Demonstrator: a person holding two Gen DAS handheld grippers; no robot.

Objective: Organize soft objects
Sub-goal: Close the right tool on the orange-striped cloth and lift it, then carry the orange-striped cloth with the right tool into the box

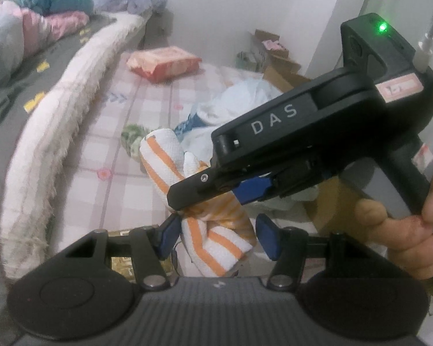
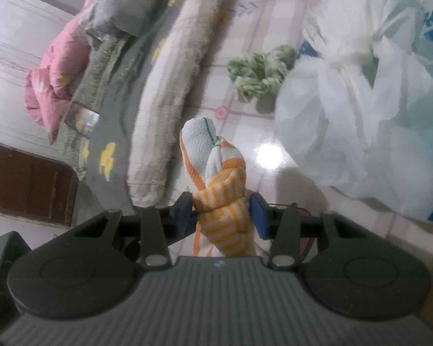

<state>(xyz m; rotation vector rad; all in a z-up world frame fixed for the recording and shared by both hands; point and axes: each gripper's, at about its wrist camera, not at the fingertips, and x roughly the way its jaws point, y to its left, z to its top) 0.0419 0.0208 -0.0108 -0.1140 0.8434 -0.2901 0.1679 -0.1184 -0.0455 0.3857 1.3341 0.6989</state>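
An orange-and-white striped sock roll hangs between my left gripper's blue pads; the pads stand apart on both sides and a gap shows on the right, so the left gripper looks open around it. My right gripper comes in from the right and is shut on the middle of the roll. In the right wrist view the right gripper pinches the sock roll, whose free end points up and away. A green-and-white sock bundle lies on the checked sheet beyond.
A pink-checked sheet covers the surface. White plastic bags lie at the right. A rolled cream fringed blanket runs along the left beside grey bedding. A red tissue pack and cardboard boxes sit at the back.
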